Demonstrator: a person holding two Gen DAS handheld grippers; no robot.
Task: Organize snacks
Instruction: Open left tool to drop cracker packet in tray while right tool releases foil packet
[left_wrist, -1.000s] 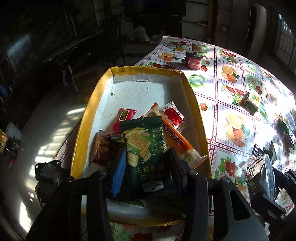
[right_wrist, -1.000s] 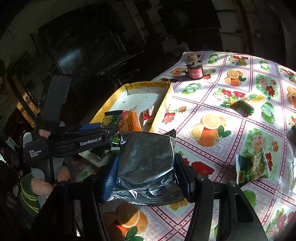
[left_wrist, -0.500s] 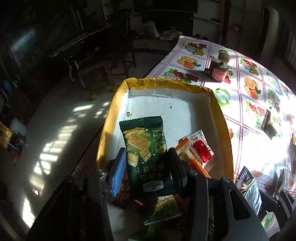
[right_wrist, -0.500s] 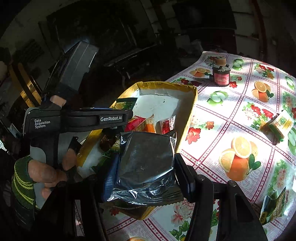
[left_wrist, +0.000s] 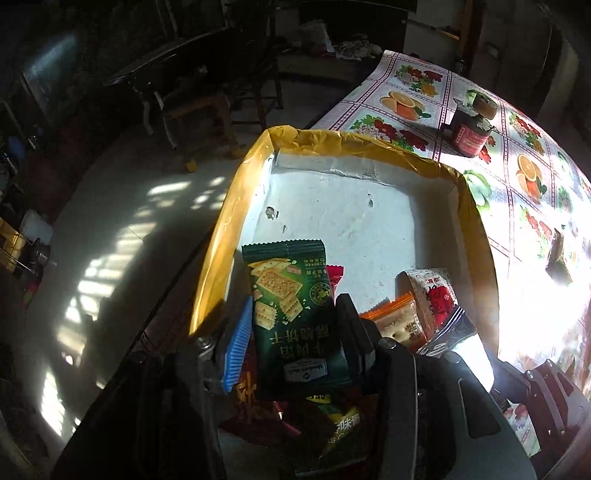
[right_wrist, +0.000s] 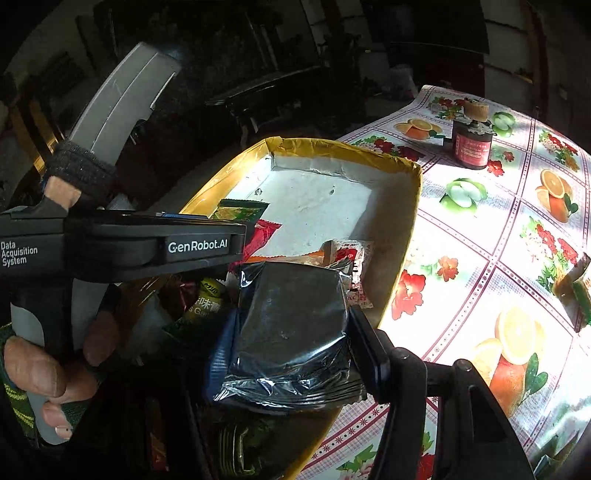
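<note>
A yellow-rimmed box with a white floor sits at the table's left edge and holds several snack packs. My left gripper is shut on a dark green cracker packet, held over the box's near left part. In the right wrist view the box lies ahead and the left gripper reaches in from the left with the green packet. My right gripper is shut on a silver foil packet above the box's near end. A red-and-white sachet and an orange pack lie inside.
A dark red jar with a small cup behind it stands on the fruit-patterned tablecloth beyond the box. A green snack box lies at the right. A hand grips the left handle. Left of the table the floor drops away, with dark furniture.
Both grippers moved forward over the box with their packets. The left one went from the pile at the near end toward the box's left middle; the right one came from the tablecloth to above the box.
</note>
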